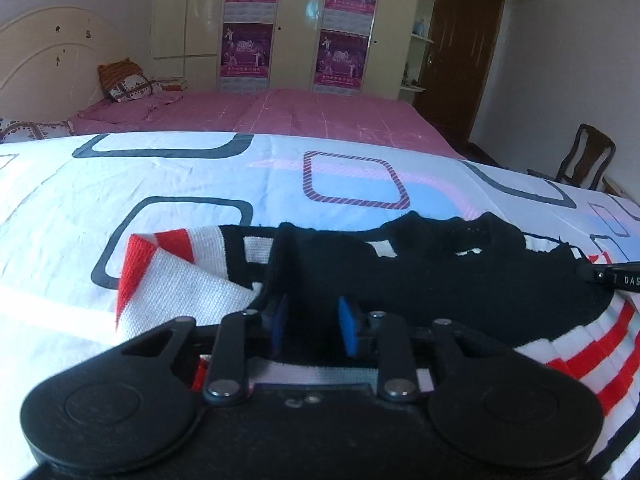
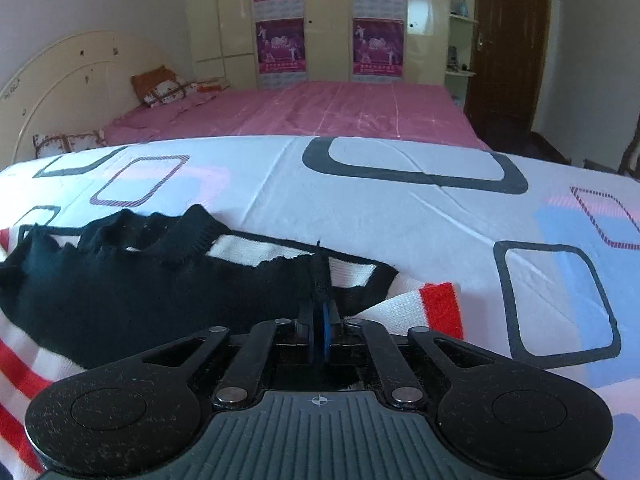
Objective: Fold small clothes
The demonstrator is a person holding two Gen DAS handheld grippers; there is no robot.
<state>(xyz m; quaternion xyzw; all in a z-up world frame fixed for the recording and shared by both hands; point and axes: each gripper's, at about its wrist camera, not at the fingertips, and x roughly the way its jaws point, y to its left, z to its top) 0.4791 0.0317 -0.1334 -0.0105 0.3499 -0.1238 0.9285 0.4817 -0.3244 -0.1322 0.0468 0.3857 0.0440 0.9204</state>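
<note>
A small knitted sweater [image 1: 440,276] in black, white and red stripes lies on the patterned white sheet [image 1: 200,176]. Its black part is folded over the striped body. My left gripper [image 1: 312,316] is at the sweater's left side. Its blue pads stand apart with black fabric lying between them, and their inner faces still show. In the right wrist view my right gripper [image 2: 319,320] is shut on the sweater [image 2: 120,280] at its black edge. A tuft of that fabric sticks up above the pads. A finger [image 1: 612,278] of the right gripper shows at the far right of the left wrist view.
A bed with a pink cover [image 2: 320,108] stands beyond the sheet, with pillows [image 1: 124,82] and a cream headboard [image 1: 44,52] at the left. Behind it is a wardrobe with purple posters [image 2: 280,46]. A brown door [image 1: 460,52] and a wooden chair [image 1: 584,160] are on the right.
</note>
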